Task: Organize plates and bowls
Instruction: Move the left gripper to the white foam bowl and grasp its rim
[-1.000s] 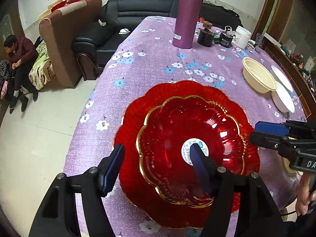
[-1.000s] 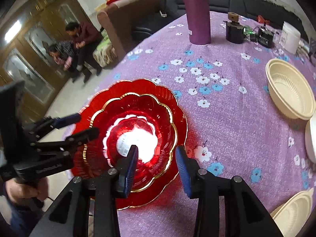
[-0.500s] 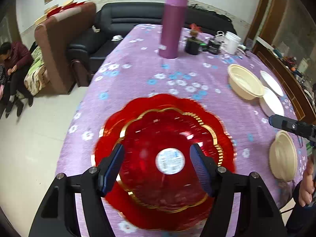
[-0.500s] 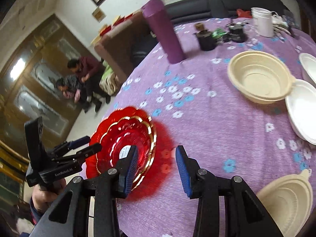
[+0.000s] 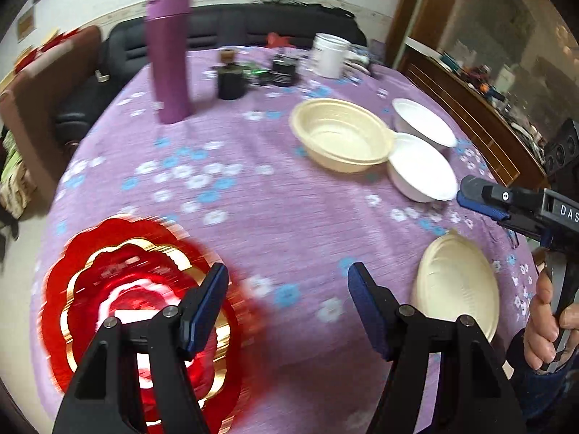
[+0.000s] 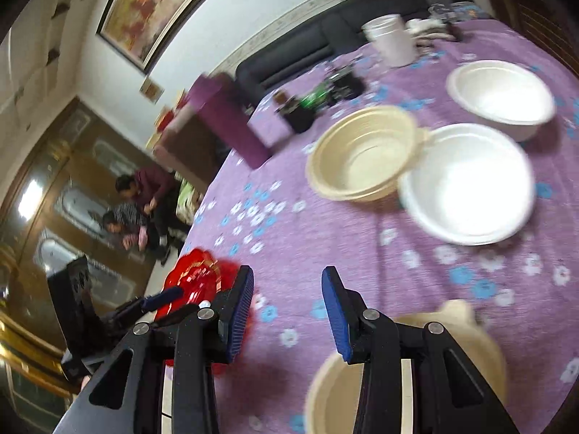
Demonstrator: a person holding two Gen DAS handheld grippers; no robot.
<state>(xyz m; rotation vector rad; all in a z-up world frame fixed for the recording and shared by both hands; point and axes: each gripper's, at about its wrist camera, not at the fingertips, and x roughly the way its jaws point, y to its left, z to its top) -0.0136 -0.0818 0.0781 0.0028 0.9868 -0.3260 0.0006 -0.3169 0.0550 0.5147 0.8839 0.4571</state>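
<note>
Room: purple flowered tablecloth (image 5: 289,217), black sofa (image 5: 231,29) lying beyond | right view only: two people (image 6: 144,199) sitting | left gripper (image 5: 287,300) spread, empty, red plates (image 5: 108,289) lying under its left finger | right gripper (image 6: 287,311) spread, empty, cream bowl (image 6: 362,152) lying ahead

You have open purple tablecloth (image 5: 289,224) through the middle to pass over, hemmed by the red plates (image 5: 119,300) near left, a cream bowl (image 5: 457,285) near right, the cream and white bowls (image 5: 419,170) clustered far right, and the tall purple flask (image 5: 170,54) far left.
</note>
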